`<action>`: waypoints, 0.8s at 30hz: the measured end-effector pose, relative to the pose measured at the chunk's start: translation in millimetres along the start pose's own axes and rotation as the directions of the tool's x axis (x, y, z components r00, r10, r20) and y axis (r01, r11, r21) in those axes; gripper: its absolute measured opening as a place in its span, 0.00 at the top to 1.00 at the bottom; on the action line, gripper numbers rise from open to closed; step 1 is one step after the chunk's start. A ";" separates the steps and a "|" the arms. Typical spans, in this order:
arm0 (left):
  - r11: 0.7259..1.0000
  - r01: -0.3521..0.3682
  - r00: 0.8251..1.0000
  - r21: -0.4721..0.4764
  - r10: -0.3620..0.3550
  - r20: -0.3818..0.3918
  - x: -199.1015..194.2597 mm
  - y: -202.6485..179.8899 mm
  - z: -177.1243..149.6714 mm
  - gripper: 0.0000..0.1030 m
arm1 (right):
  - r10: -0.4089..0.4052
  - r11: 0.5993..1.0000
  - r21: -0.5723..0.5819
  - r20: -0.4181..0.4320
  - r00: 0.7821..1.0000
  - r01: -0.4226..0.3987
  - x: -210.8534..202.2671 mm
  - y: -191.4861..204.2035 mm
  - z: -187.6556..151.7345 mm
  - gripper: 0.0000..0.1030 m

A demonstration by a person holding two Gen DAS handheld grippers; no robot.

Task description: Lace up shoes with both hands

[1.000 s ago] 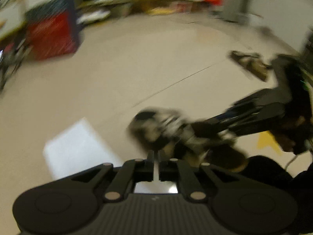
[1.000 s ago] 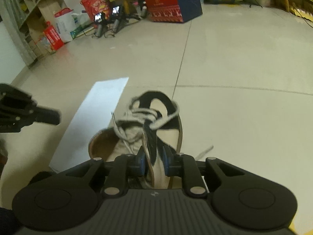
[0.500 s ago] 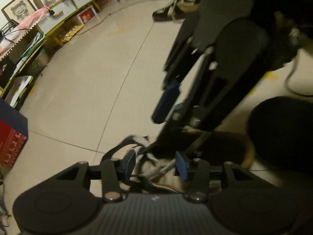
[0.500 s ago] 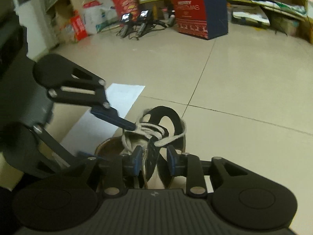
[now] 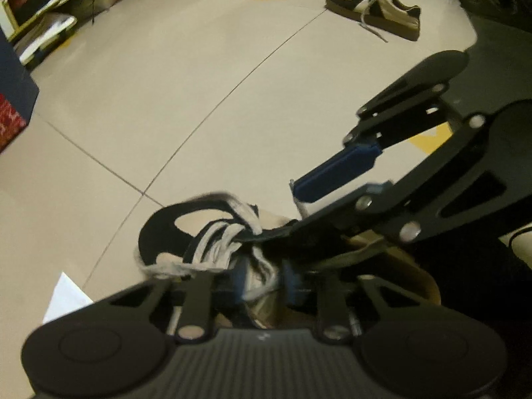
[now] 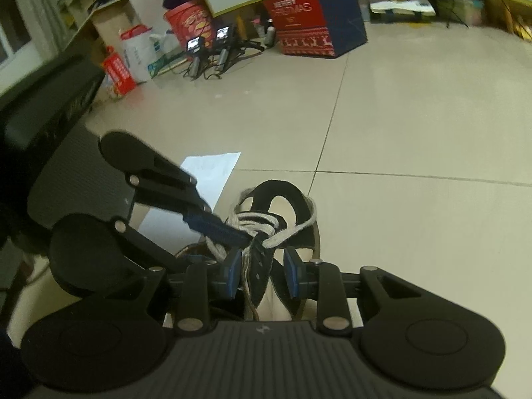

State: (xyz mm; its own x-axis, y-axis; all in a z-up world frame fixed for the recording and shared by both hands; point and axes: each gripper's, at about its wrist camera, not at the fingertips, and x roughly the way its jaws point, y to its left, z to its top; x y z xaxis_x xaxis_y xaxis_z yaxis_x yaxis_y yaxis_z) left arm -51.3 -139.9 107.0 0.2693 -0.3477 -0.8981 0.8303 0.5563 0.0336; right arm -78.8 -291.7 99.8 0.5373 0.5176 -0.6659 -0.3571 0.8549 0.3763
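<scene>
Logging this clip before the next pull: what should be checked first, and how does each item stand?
1. Left gripper jaws closing, with the shoelace between the pads: ok.
2. Right gripper open, straddling the eyelet flap without pinching it: ok.
3. Sneaker sole-down on the tile floor: ok.
4. Lace end through the next eyelet: cannot tell.
5. Second sneaker well away from the work: ok.

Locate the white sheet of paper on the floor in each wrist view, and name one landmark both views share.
Left wrist: white sheet of paper, lower left, left of the shoe being laced.
Right wrist: paper, centre left, beyond the left gripper.
Shared landmark: that shoe.
</scene>
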 end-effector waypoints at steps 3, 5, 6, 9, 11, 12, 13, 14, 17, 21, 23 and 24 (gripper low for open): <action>0.999 0.002 1.000 -0.044 -0.002 -0.004 0.8 5.6 -2.5 0.97 | 0.048 0.993 0.103 0.029 0.998 -0.051 -5.1 -12.5 5.1 0.72; 0.997 0.014 1.000 -0.071 -0.014 -0.001 -0.3 9.2 -4.0 0.97 | 0.091 0.970 0.219 0.060 0.994 -0.102 -6.8 -28.8 10.6 0.71; 0.998 0.009 1.000 -0.070 -0.009 0.002 -0.7 7.4 -5.3 0.98 | 0.100 0.953 0.281 0.064 0.993 -0.114 -4.3 -38.3 12.8 0.70; 0.997 0.011 1.000 -0.078 -0.010 0.011 7.7 12.5 -1.1 0.98 | 0.121 0.903 0.411 0.044 0.992 -0.128 15.9 -63.1 17.4 0.70; 0.996 0.008 1.000 -0.091 -0.006 0.025 13.4 4.8 7.0 0.98 | 0.130 0.883 0.455 0.004 0.992 -0.117 36.9 -74.2 20.9 0.69; 0.996 -0.002 0.999 -0.091 0.005 0.033 12.7 2.5 5.4 0.98 | 0.132 0.880 0.463 -0.020 0.991 -0.108 47.3 -77.7 23.1 0.69; 0.995 -0.006 0.999 -0.097 0.010 0.038 12.3 1.5 4.3 0.98 | 0.133 0.877 0.471 -0.044 0.990 -0.097 58.1 -81.0 25.4 0.69; 0.994 -0.003 0.999 -0.108 0.008 0.044 11.9 1.6 3.6 0.98 | 0.138 0.871 0.484 -0.071 0.988 -0.087 69.6 -84.5 27.2 0.69; 0.992 0.018 0.998 -0.126 -0.010 0.059 12.8 3.5 1.2 0.98 | 0.191 0.828 0.552 -0.111 0.975 -0.099 99.7 -98.9 27.4 0.64; 0.991 0.035 0.997 -0.129 -0.025 0.075 13.9 5.3 -2.7 0.98 | 0.243 0.774 0.610 -0.039 0.969 -0.170 100.8 -112.9 31.6 0.98; 0.990 0.041 0.996 -0.131 -0.030 0.083 14.2 5.9 -3.3 0.98 | 0.257 0.769 0.604 0.007 0.966 -0.209 97.0 -112.1 34.5 0.98; 0.990 0.045 0.996 -0.136 -0.033 0.086 15.6 7.0 -4.4 0.98 | 0.266 0.774 0.591 0.023 0.964 -0.227 95.5 -109.0 35.8 0.98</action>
State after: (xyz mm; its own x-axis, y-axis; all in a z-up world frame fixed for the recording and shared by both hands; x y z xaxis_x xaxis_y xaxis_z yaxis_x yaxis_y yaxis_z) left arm -43.4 -138.1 91.3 0.2827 -0.4297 -0.8576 0.7677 0.6374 -0.0663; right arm 38.8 -334.1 18.3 0.4404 0.7268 -0.5271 0.0533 0.5649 0.8235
